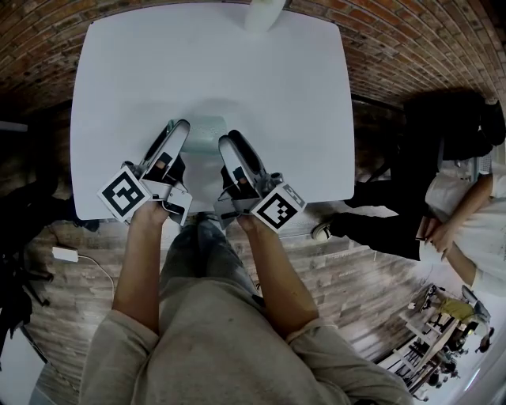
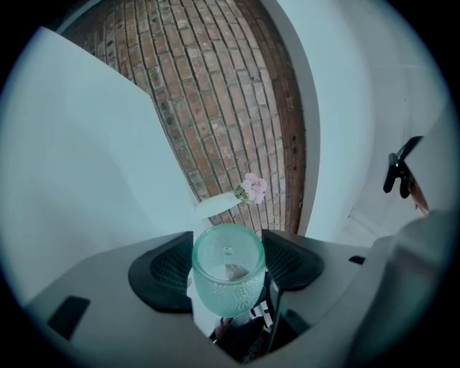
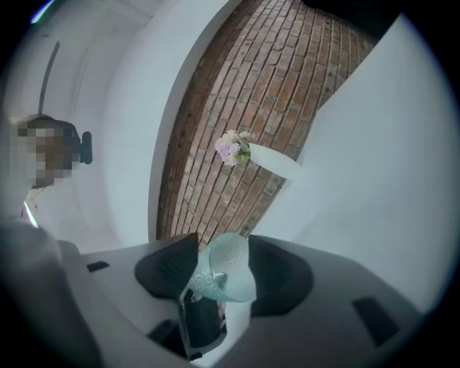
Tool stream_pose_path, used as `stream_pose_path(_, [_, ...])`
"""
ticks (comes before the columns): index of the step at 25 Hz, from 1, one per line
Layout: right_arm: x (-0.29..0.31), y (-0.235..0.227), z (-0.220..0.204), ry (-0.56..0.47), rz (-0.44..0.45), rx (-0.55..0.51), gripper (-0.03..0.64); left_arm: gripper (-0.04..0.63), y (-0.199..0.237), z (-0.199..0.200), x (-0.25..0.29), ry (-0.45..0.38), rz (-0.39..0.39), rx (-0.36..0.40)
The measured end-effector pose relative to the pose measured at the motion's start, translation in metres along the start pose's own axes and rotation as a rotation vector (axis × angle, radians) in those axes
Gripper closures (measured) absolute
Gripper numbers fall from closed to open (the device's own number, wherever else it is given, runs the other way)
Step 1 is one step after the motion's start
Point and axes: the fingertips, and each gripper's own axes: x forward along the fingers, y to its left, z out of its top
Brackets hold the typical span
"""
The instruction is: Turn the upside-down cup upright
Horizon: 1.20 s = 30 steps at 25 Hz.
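The cup (image 1: 207, 127) is pale green, bumpy glass and sits over the white table (image 1: 237, 71) near its front edge, between my two grippers. The left gripper (image 1: 182, 126) comes at it from the left. In the left gripper view both dark pads (image 2: 167, 272) lie against the cup (image 2: 228, 277), whose round end faces the camera. From the right, the right gripper (image 1: 227, 142) meets it. There the cup (image 3: 226, 269) is tilted between the pads (image 3: 169, 267), which touch it. Each gripper (image 2: 228, 260) (image 3: 223, 267) is shut on the cup.
A white vase with a pink flower (image 1: 263, 12) (image 2: 244, 192) (image 3: 248, 152) lies at the table's far edge. A person (image 1: 466, 206) sits to the right of the table. A white adapter with a cable (image 1: 65, 255) lies on the wooden floor.
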Motion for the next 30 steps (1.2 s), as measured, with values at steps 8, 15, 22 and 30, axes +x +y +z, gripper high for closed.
stream_pose_path(8, [0.000,0.013,0.009,0.040,-0.041,-0.197,0.598,0.296,0.005,-0.002,0.000,0.034,0.057,0.064])
stream_pose_path(15, [0.003,0.030,0.006,0.141,-0.084,-0.336,0.607,0.296,0.002,0.000,0.003,0.099,0.115,0.240])
stream_pose_path(22, [-0.009,0.041,-0.001,0.168,-0.119,-0.374,0.607,0.296,0.004,-0.003,0.003,0.154,0.165,0.351])
stream_pose_path(30, [-0.022,0.053,0.006,0.169,-0.143,-0.408,0.607,0.295,0.004,-0.011,0.007,0.238,0.246,0.501])
